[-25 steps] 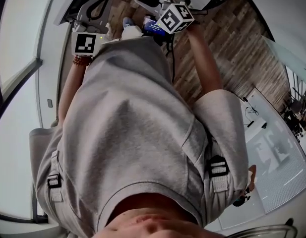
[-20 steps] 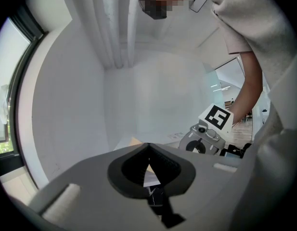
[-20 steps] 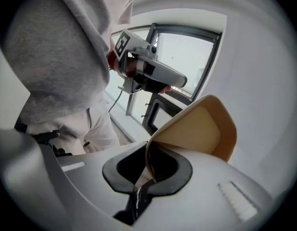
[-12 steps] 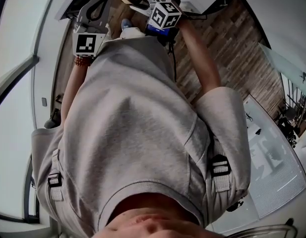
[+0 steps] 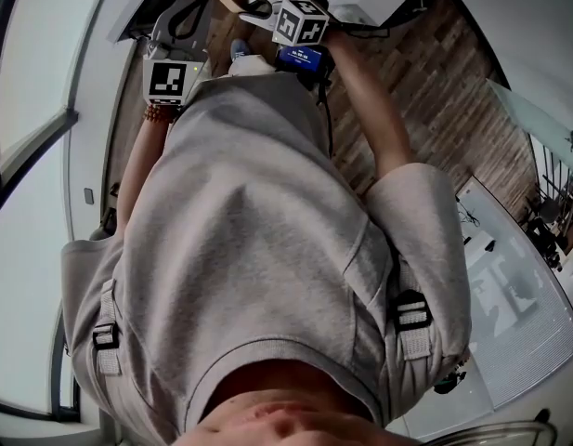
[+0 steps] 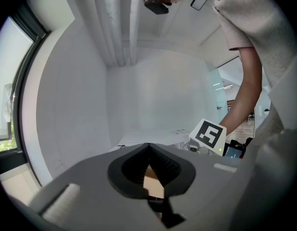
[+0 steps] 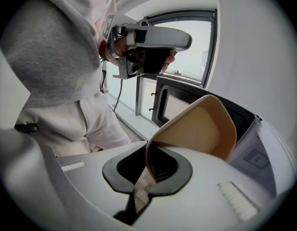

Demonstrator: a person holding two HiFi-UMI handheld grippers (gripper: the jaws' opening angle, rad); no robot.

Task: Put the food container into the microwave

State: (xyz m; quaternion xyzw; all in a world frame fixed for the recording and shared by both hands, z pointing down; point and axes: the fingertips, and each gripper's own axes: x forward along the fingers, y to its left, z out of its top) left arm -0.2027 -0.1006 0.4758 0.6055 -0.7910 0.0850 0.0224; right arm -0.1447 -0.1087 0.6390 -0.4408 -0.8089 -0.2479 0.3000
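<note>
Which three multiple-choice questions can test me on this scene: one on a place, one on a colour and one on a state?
1. In the right gripper view, where is the microwave?
A. On the floor, beside the person's legs
B. Beyond the food container, under the window
C. Between the jaws

2. What colour is the food container?
A. Beige
B. Blue
C. Green

3. In what state is the right gripper?
A. Open, with nothing between the jaws
B. Shut on a spoon
C. Shut on the food container's rim

Answers:
1. B, because its dark body with the mesh pane shows behind the container's raised edge.
2. A, because its inside and rim are a plain light tan.
3. C, because the thin rim runs down into the closed jaws.
</note>
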